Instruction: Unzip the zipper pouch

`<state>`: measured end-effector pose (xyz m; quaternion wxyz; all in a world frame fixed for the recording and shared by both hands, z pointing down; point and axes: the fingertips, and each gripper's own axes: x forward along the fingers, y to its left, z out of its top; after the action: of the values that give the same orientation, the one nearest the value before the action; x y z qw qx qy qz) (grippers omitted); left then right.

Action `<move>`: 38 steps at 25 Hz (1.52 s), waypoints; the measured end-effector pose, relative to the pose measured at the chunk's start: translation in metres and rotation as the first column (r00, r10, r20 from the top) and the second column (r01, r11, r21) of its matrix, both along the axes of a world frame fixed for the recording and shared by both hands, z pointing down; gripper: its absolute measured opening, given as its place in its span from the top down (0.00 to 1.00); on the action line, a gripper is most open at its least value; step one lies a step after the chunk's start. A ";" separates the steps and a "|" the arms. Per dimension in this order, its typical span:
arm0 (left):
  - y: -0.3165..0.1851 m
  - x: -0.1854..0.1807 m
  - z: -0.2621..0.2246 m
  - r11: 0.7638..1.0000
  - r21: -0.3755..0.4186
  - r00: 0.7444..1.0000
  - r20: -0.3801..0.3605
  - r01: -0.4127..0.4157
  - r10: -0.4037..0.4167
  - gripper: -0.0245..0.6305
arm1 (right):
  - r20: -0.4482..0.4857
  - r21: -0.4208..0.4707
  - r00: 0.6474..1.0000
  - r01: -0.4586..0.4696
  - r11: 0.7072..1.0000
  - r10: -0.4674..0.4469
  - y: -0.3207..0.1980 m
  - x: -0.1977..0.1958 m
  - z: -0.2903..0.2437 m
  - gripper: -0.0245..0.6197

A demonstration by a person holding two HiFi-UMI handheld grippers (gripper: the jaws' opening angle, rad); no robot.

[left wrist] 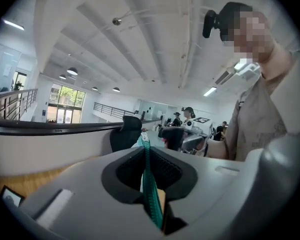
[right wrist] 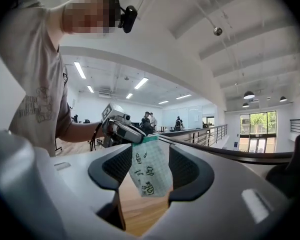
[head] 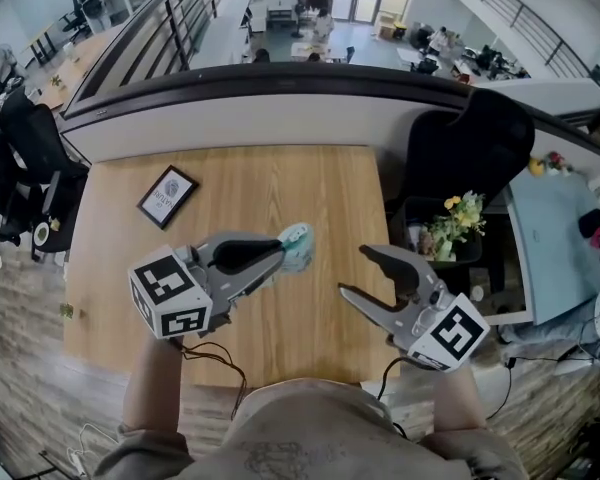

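- The left claw [head: 277,255], at the lower left of the head view, is clamping the pouch [head: 298,247]. Its jaws are pressing almost together on the teal zipper edge. Only the left gripper view is showing that edge, running edge-on between the pads.
- The right claw [head: 353,271], at the lower right, is gaping wide and holding nothing. The head view is showing a clear gap between it and the pouch.
- The right gripper view alone is showing the pouch's pale printed face, hanging from the left claw above the wooden table [head: 280,183].
- Farther off, a framed card [head: 168,196] is lying at the table's upper left. A black chair [head: 470,148] and flowers [head: 458,216] are standing beyond its right edge.
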<state>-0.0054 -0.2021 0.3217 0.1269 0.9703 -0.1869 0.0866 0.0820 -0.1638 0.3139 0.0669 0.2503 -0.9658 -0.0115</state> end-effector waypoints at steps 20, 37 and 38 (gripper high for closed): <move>0.084 0.028 -0.008 0.910 0.046 0.911 0.020 -0.412 0.411 0.92 | 0.060 -0.194 0.897 0.440 0.877 -0.437 0.047 -0.034 0.004 0.86; 0.067 0.032 -0.006 0.943 0.171 0.952 0.163 -0.286 0.259 0.76 | -0.206 -0.158 0.935 0.258 0.953 -0.288 0.031 -0.047 0.039 0.91; 0.070 0.037 -0.005 0.934 0.177 0.944 0.177 -0.309 0.278 0.76 | -0.210 -0.156 0.933 0.265 0.952 -0.294 0.033 -0.049 0.039 0.91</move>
<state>0.0312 -0.1324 0.3164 -0.0012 0.9860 -0.0564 0.1572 0.0335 -0.1309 0.3534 0.1918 0.1025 -0.9760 0.0107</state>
